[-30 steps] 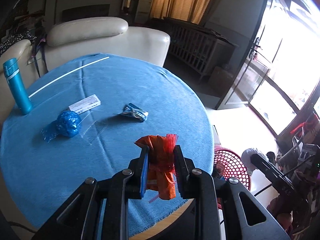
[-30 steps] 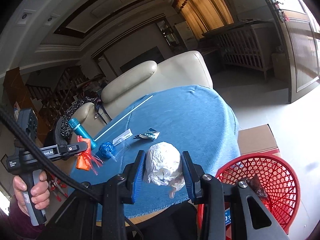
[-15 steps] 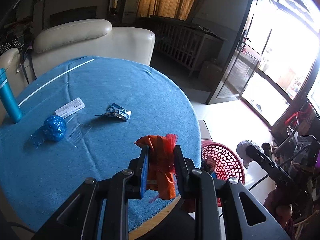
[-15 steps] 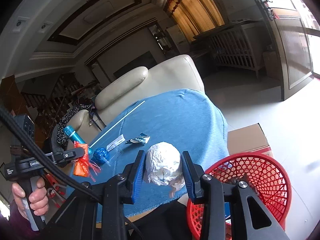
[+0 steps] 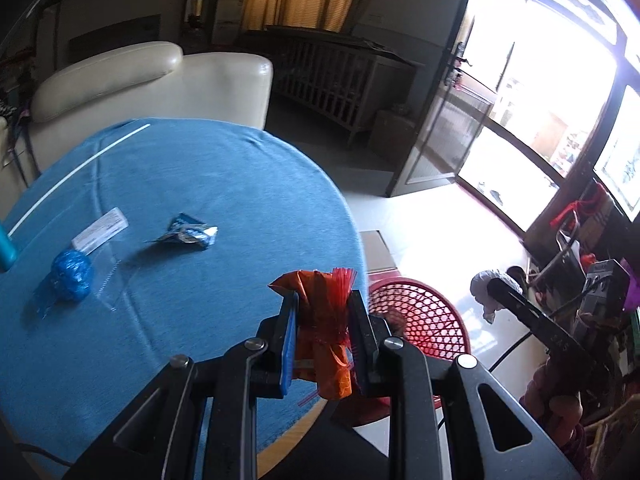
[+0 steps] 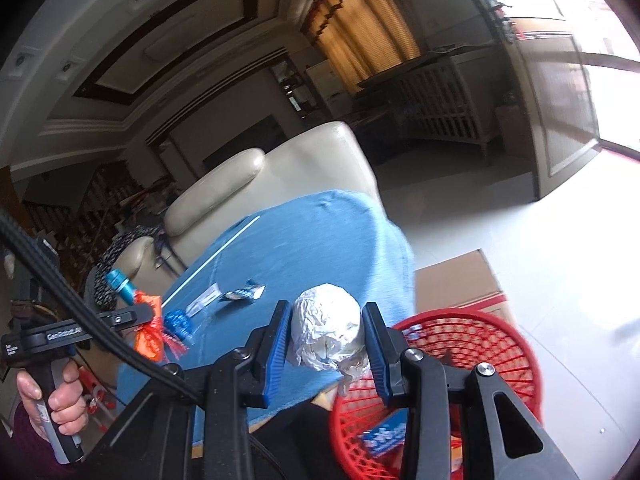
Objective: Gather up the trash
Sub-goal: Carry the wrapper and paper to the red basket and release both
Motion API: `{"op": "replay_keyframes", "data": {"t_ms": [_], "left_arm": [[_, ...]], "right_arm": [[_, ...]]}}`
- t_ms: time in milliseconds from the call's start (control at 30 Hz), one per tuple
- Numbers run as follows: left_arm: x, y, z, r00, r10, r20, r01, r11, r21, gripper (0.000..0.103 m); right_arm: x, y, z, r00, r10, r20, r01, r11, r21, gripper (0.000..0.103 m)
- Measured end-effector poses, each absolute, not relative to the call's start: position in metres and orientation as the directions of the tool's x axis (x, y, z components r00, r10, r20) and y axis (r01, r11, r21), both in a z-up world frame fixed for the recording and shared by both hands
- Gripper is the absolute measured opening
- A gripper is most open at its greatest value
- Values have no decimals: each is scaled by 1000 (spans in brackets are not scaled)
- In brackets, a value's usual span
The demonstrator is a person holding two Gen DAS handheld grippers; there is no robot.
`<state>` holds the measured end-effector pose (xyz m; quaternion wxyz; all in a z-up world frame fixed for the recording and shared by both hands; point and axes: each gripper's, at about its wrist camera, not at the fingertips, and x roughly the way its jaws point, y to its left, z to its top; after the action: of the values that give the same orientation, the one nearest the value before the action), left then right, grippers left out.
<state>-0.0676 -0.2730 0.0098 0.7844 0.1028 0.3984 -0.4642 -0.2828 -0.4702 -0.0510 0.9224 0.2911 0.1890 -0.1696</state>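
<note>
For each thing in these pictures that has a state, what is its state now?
left claw: shut on the orange wrapper.
right claw: shut on the foil ball.
red basket: on the floor, some trash inside.
blue wad: lying on the table.
blue packet: lying on the table.
white strip: lying flat.

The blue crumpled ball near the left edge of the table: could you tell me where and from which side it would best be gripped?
Probably across the rounded body of the blue crumpled ball, coming down from above with the jaws either side. The ball is compact and sits on the blue tablecloth; its thin tail lies flat to the lower left and offers little to pinch.
</note>
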Motion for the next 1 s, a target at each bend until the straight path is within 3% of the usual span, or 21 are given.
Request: {"op": "replay_keyframes", "data": {"t_ms": [267, 667, 733, 767, 867, 1000], "left_arm": [[-90, -311, -2, 152, -658, -738, 872, 441, -214, 25], [-138, -365, -38, -33, -610, -791, 928, 275, -251, 26], [-143, -372, -43, -44, -605, -795, 932, 261, -250, 27], [-144, -375, -44, -48, -602, -797, 934, 255, -250, 31], [-139, -377, -44, -37, -612, -790, 933, 263, -248, 55], [-126, -368, -42, 3, -622, -783, 929, 291, -228, 57]], "right_arm": [[-317, -506, -64, 835, -275, -477, 515, 695, 502, 39], [-335, -522, -104, 780, -255, -571, 582, 632, 512, 41], [-339, -526, -108, 776, -249, -579, 588, 617, 523, 46], [-341, -528, -109, 775, -243, -583, 590, 609, 530, 51], [-346, -533, -113, 778, -232, -584, 591, 584, 556, 63], [-349, -536, -114, 778, -235, -582, 595, 572, 565, 63]]}}
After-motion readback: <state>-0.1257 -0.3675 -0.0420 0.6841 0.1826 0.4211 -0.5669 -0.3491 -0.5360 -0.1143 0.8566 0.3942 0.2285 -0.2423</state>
